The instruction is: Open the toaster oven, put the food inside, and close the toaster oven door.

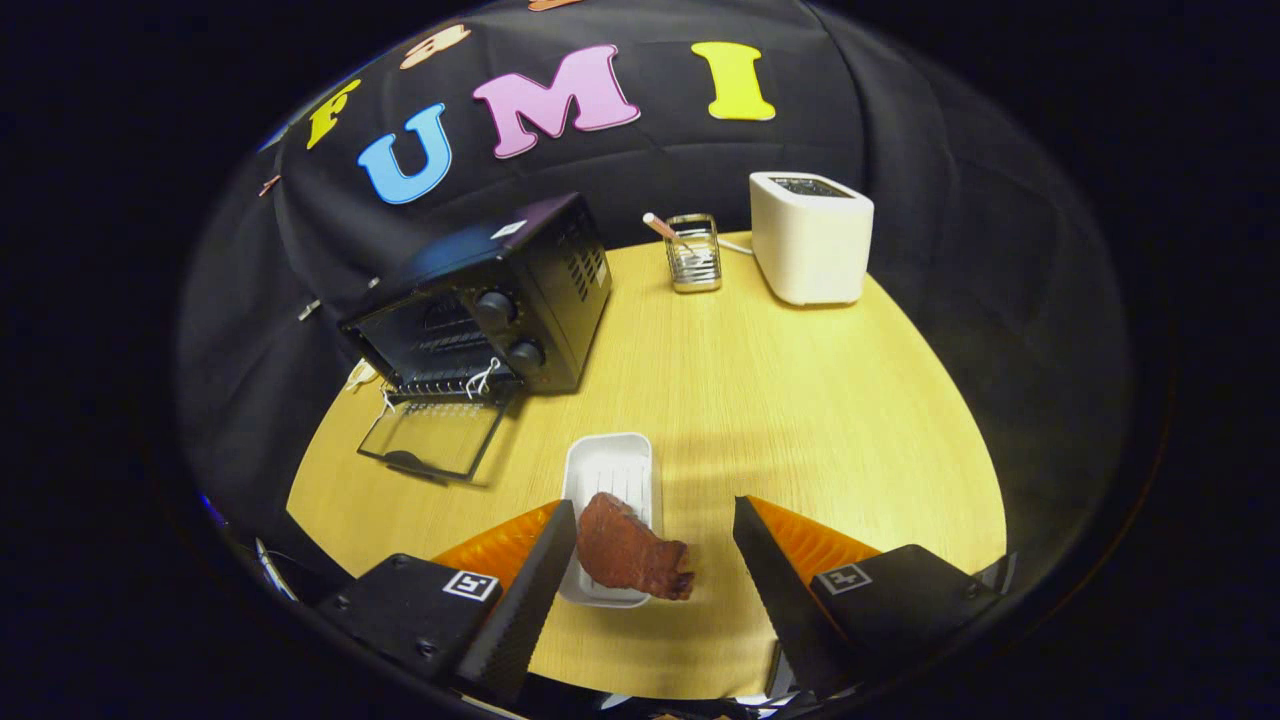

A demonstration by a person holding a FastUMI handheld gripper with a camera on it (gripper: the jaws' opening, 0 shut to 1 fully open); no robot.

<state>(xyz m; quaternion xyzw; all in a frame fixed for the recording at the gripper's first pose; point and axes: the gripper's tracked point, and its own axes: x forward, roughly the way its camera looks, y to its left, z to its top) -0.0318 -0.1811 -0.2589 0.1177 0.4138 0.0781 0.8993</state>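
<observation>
Meat (630,555) is lying between the fingers of the gripper (655,545), nearer the left one, untouched by either, as the jaws are standing wide apart. It is resting half on a white tray (608,470). Beyond the meat, leftward, the toaster oven (490,300) is sitting with its door (432,440) dropped open.

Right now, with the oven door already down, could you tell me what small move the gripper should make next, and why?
Probably close the gripper on the meat. Its fingers stand open around the piece, which hangs over the white tray's edge, and the toaster oven is open, so only the grasp seems missing.
</observation>
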